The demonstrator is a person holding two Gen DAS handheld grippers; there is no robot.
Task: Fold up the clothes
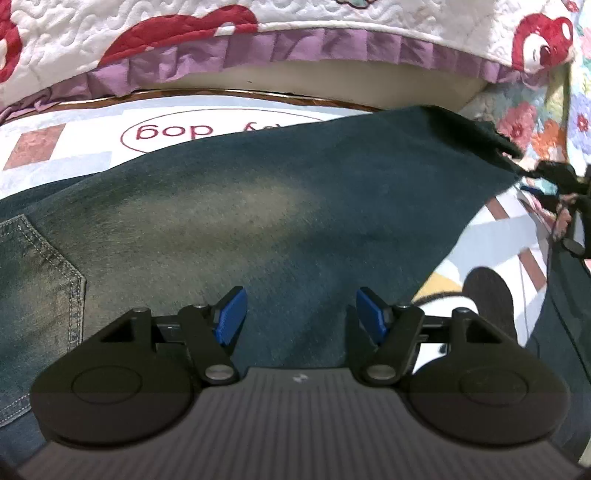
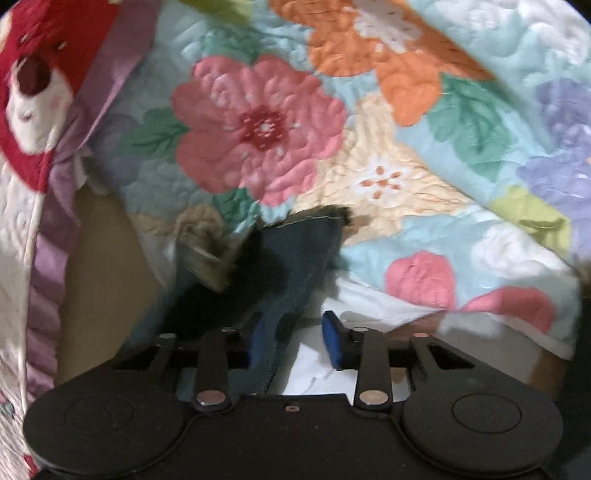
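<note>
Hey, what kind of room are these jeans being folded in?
Probably a bedroom or other home room: quilted bedding with a purple ruffle, a floral quilt, and a printed sheet under the jeans.

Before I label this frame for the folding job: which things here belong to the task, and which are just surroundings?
Belongs to the job:
- dark blue denim jeans
- left gripper, open over the denim
- right gripper, jaws apart, frayed jeans hem between them

Just surroundings:
- floral quilted blanket
- white quilted cover with red print and purple ruffle
- white printed sheet reading "dog"
</note>
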